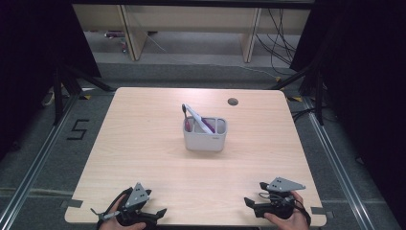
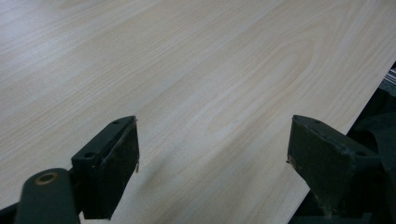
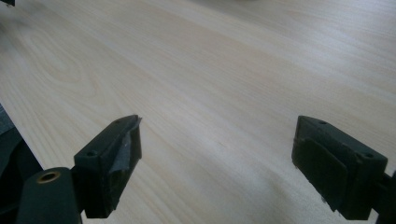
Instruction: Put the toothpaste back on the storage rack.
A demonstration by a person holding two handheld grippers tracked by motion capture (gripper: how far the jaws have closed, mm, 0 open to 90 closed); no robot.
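Observation:
A grey holder (image 1: 205, 135) with compartments stands near the middle of the wooden table (image 1: 143, 143). A white toothbrush (image 1: 195, 117) leans out of it toward the back left, beside something pink. My left gripper (image 1: 160, 212) rests at the table's front left edge, pointing right, held by a hand. In the left gripper view it (image 2: 212, 154) is open over bare wood. My right gripper (image 1: 248, 201) sits at the front right edge, pointing left. In the right gripper view it (image 3: 217, 156) is open with nothing between its jaws.
A round cable hole (image 1: 232, 101) sits near the table's back edge. Black stands and cables flank the table on the floor. Wooden furniture (image 1: 191, 28) lines the back wall. A "5" marking (image 1: 78, 129) lies on the floor at the left.

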